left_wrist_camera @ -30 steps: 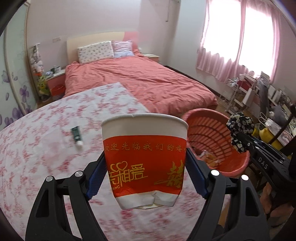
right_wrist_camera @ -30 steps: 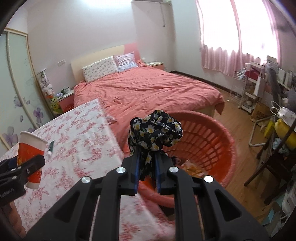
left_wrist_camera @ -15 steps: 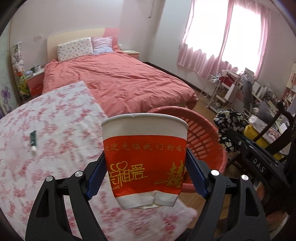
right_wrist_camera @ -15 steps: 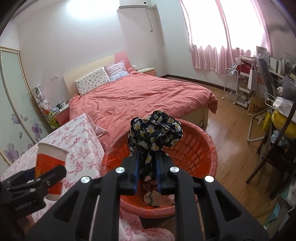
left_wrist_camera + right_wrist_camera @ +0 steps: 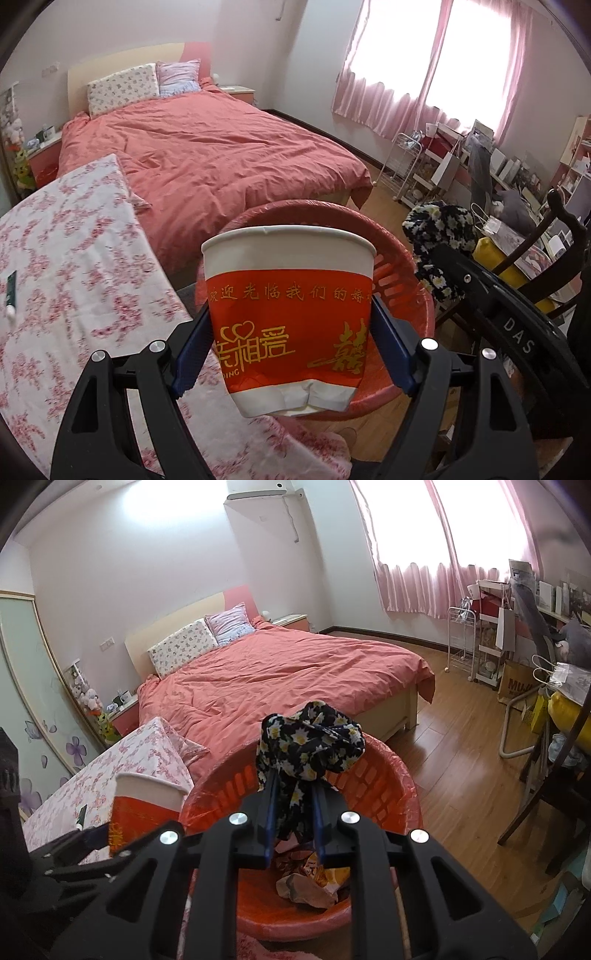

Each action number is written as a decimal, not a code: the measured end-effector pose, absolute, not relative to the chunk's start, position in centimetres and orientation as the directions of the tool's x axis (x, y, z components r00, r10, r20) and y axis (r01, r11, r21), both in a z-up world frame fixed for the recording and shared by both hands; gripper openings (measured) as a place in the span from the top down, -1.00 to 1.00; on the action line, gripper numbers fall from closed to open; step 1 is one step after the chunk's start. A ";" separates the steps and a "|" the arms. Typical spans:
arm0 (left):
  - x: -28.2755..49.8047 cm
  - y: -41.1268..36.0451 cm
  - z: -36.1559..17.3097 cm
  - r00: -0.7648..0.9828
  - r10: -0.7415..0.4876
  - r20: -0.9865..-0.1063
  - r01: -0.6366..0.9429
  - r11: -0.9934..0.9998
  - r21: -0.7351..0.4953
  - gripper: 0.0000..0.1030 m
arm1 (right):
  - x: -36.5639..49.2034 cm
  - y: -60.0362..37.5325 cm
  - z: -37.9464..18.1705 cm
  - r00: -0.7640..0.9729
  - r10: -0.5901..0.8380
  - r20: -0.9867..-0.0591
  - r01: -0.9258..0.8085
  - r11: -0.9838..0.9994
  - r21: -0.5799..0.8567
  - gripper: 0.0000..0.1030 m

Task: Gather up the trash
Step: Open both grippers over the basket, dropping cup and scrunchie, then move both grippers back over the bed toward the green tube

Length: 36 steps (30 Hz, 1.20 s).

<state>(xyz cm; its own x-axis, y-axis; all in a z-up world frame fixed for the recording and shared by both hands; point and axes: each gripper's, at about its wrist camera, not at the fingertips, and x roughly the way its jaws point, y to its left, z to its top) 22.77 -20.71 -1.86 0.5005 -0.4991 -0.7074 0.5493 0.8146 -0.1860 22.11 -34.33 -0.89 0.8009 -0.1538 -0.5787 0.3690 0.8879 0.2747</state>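
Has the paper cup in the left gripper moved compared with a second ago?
Yes. The paper cup, clamped in the left gripper, has swung off the floral tablecloth toward the red basket, which now sits right behind it.

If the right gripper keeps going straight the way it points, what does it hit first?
Probably the red plastic basket: the right gripper, jaws opening around the black daisy-print cloth, points down into it, likely onto crumpled wrappers. Depth unclear.

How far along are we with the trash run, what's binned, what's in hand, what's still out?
Done: crumpled wrappers already lie in the red basket. In hand: the left gripper holds a paper cup; the right gripper, jaws opening, has the floral cloth between them above the basket. Left: a small tube on the flowered table.
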 end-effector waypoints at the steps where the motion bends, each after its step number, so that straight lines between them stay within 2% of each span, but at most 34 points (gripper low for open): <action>1: 22.9 -21.0 -2.1 0.496 -0.497 -0.712 0.549 0.815 -0.186 -0.54 | 22.4 -34.6 -1.0 0.802 -0.146 -0.579 0.366 0.886 0.284 0.61; 6: 23.8 -21.9 -3.1 0.462 -0.487 -0.741 0.538 0.818 -0.203 -0.56 | 23.7 -36.0 -1.6 0.801 -0.113 -0.588 0.364 0.872 0.327 0.49; 11: 23.9 -22.2 -4.1 0.435 -0.470 -0.768 0.529 0.824 -0.205 -0.56 | 24.1 -36.6 -1.9 0.798 -0.110 -0.592 0.369 0.866 0.338 0.19; 14: 23.9 -21.8 -4.3 0.427 -0.463 -0.777 0.521 0.828 -0.207 -0.59 | 23.9 -36.8 -2.0 0.795 -0.119 -0.594 0.381 0.860 0.338 0.08; 26: 23.9 -21.0 -3.6 0.423 -0.465 -0.778 0.514 0.830 -0.217 -0.63 | 23.6 -35.7 -2.1 0.782 -0.145 -0.606 0.395 0.867 0.302 0.00; 28: 23.8 -20.9 -3.4 0.432 -0.462 -0.775 0.518 0.830 -0.206 -0.70 | 23.4 -35.5 -2.1 0.780 -0.149 -0.608 0.396 0.870 0.294 0.00; 36: 24.9 -16.9 -3.1 0.500 -0.367 -0.784 0.430 0.891 -0.142 -0.73 | 22.8 -34.7 -1.3 0.782 -0.155 -0.604 0.388 0.879 0.277 -0.01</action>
<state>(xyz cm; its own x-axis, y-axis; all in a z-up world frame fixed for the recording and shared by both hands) 24.92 -16.92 -3.14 0.5003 -0.3665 -0.7844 0.4303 0.8914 -0.1421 22.82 -34.67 -1.33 0.7817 -0.1552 -0.6040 0.3884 0.8790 0.2768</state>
